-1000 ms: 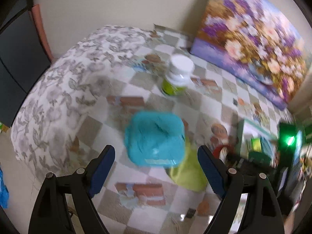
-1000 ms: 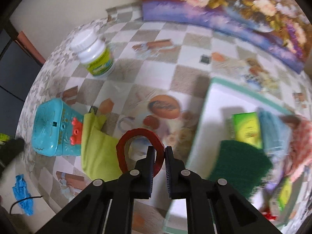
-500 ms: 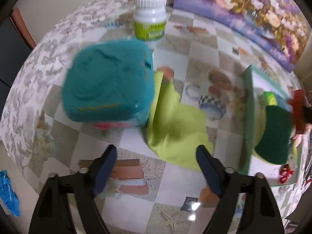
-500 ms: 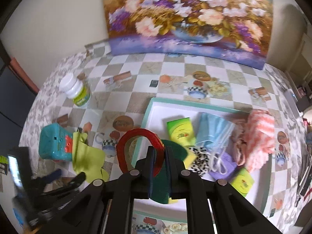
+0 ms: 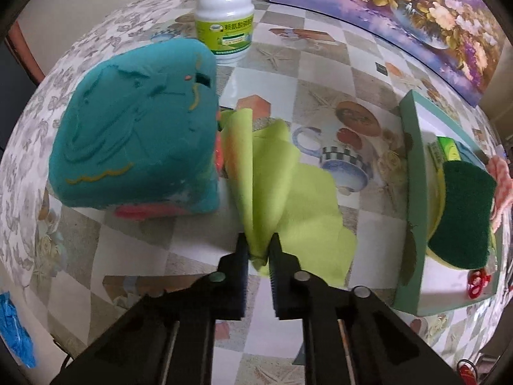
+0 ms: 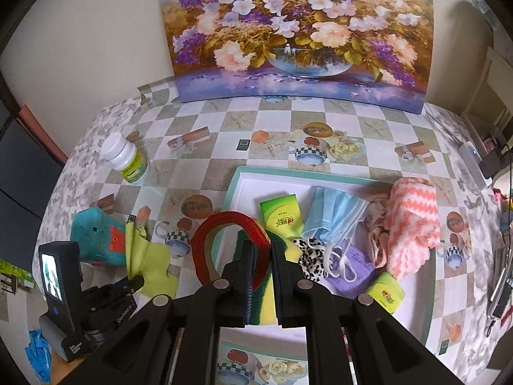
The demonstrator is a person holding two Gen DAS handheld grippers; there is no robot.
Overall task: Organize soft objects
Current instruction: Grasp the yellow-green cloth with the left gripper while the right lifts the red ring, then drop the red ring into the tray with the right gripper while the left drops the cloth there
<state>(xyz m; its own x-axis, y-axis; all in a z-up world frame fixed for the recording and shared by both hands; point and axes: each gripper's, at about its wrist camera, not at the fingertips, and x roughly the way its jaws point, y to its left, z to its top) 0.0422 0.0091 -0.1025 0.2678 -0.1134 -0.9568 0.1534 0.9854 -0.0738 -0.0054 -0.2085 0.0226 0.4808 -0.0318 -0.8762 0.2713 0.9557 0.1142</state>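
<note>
Two soft things are in hand at once, and the nearer to its goal is not the one that matters next. What counts is the lime-green cloth (image 5: 282, 192): it lies on the checked tablecloth (image 5: 320, 64) between the teal plush toy (image 5: 134, 134) and the green-rimmed tray (image 5: 413, 173), its near corner gathered into a ridge that runs away from the left gripper (image 5: 259, 252) toward the toy. The left jaws have just been closing and now pinch that ridge, with cloth bunched between the pads. From there the tray stands to the cloth's right, its near wall upright between the cloth and the tray floor, so the carry would have to go up over that wall rather than slide across. The cloth's far edge touches the toy and may drag on it as it lifts.

Over the tray's left part, the right gripper (image 6: 263, 256) holds a red ring (image 6: 224, 240) by its rim, jaws nearly together on it. Below it in the tray (image 6: 243, 176) lie a green scouring pad (image 5: 461, 211), a blue face mask (image 6: 333, 215) and a pink striped towel (image 6: 413, 221). Beyond the toy stands a white bottle (image 5: 224, 16).
</note>
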